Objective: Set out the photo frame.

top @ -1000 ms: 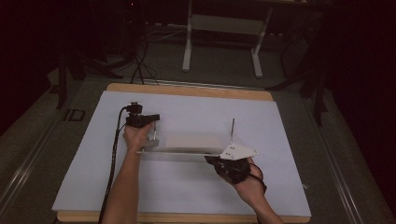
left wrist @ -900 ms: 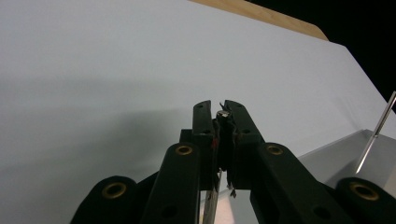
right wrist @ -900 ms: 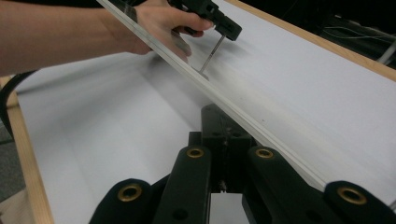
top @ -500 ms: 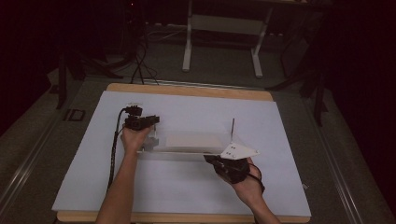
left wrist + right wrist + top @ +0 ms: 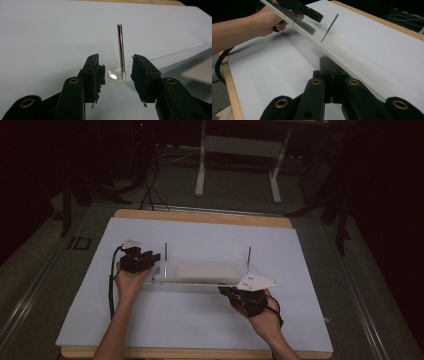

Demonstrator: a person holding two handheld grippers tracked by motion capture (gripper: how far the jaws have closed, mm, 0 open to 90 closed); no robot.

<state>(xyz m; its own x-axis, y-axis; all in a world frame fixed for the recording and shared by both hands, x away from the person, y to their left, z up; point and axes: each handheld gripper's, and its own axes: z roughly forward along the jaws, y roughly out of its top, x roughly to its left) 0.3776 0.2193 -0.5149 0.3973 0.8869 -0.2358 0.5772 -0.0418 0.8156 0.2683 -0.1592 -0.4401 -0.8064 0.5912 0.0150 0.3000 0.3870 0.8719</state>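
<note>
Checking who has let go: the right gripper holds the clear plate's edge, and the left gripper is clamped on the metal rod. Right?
Not quite. The left gripper is open; its jaws have just been opening, with the metal rod standing free beyond them, as the left gripper view shows. The right gripper does hold the clear plate.

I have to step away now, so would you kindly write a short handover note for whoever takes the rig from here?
Left gripper: fingers apart; they have just been opening. The left metal rod stands upright just beyond them, untouched.
Right gripper: shut on the near right edge of the clear acrylic plate.
Things: the plate sits on the white sheet, with the right metal rod standing at its other end.
Done: left end of the plate released.
Left: the right end remains gripped; probably release it or reposition the plate. I cannot tell whether the plate lies fully flat.
</note>
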